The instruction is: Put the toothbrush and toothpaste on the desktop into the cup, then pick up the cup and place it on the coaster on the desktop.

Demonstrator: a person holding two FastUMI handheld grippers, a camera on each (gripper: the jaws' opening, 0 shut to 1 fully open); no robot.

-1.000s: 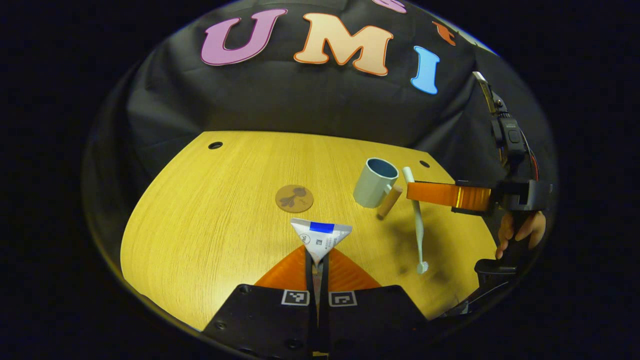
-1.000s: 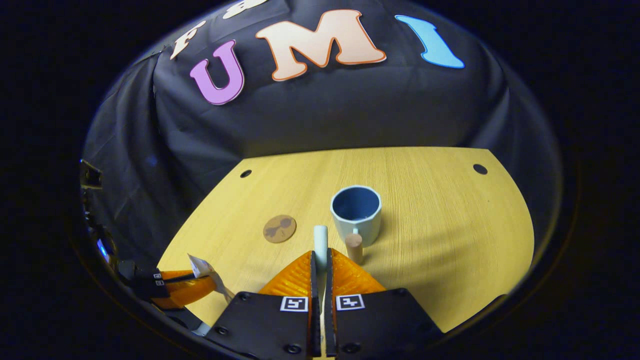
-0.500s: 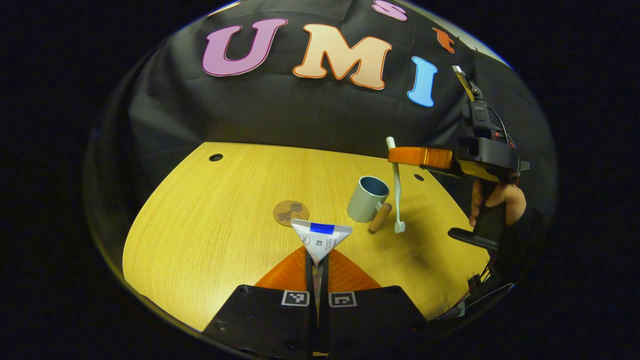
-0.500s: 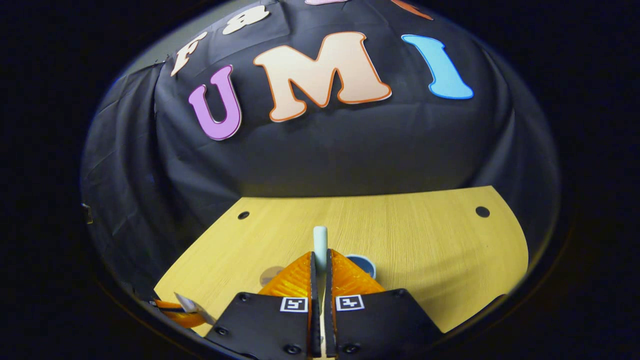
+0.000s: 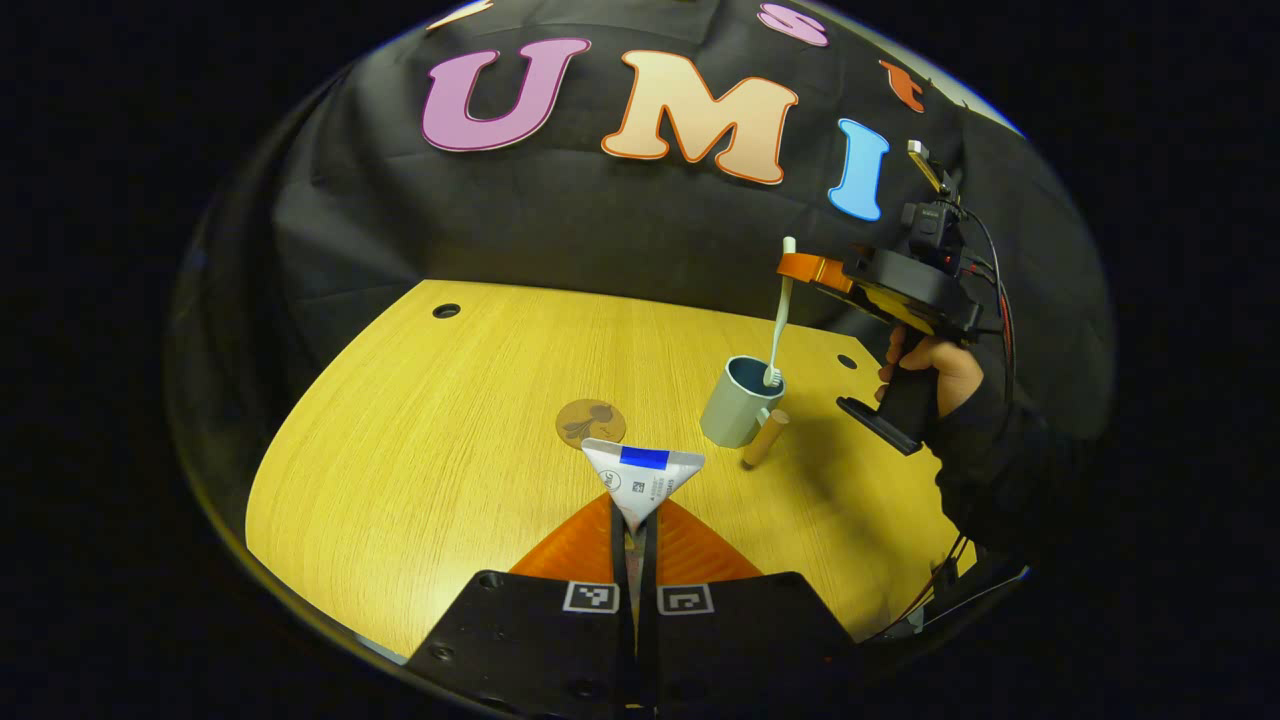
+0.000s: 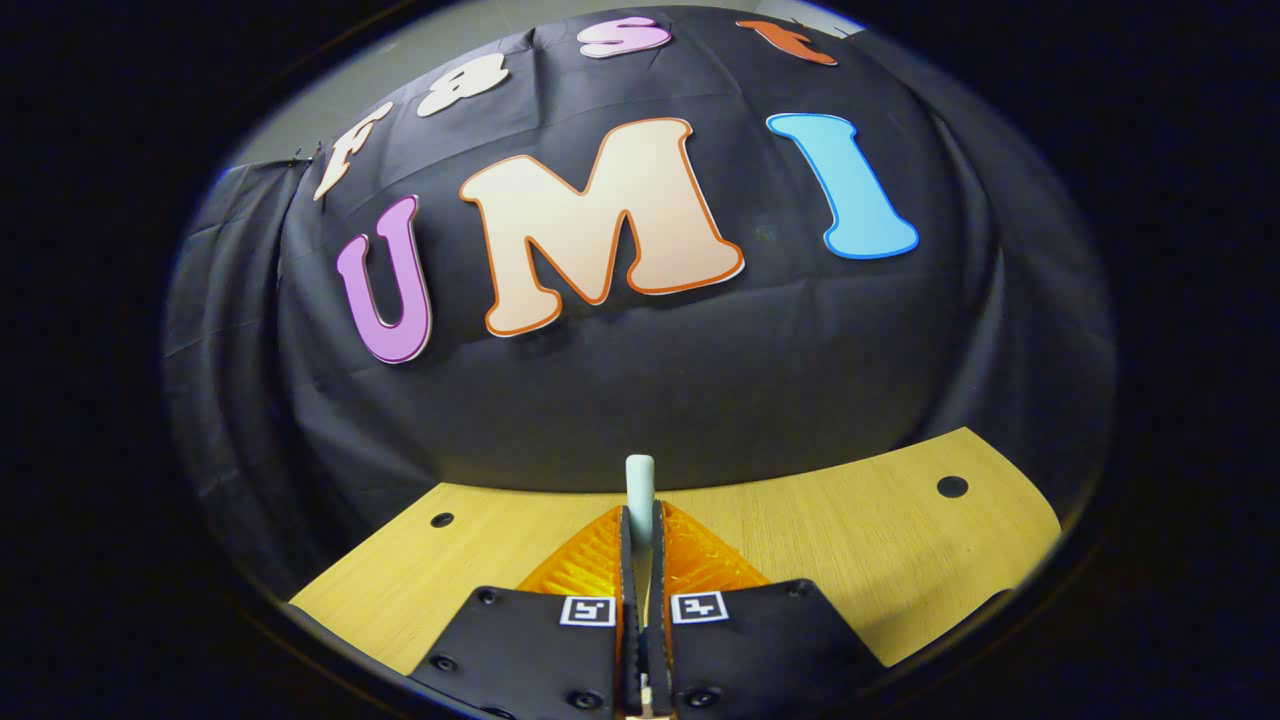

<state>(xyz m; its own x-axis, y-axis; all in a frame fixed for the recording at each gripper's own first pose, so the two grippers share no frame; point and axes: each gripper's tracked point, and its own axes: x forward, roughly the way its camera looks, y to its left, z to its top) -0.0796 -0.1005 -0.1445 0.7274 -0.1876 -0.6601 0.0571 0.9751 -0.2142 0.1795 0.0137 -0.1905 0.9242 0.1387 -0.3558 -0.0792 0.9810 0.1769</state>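
My left gripper (image 5: 634, 520) sits low in front of me, level and pointing forward, its two fingers pressed together on the narrow end of the toothpaste (image 5: 642, 476), which sticks out just past my fingertips. My right gripper (image 5: 790, 268) is raised well above the table, held by my hand (image 5: 930, 365) on its grip, sleeve trailing down behind. Its fingers are clamped on the toothbrush (image 5: 778, 320) near the handle's end; the handle tip pokes up past them, the rest hangs down below.
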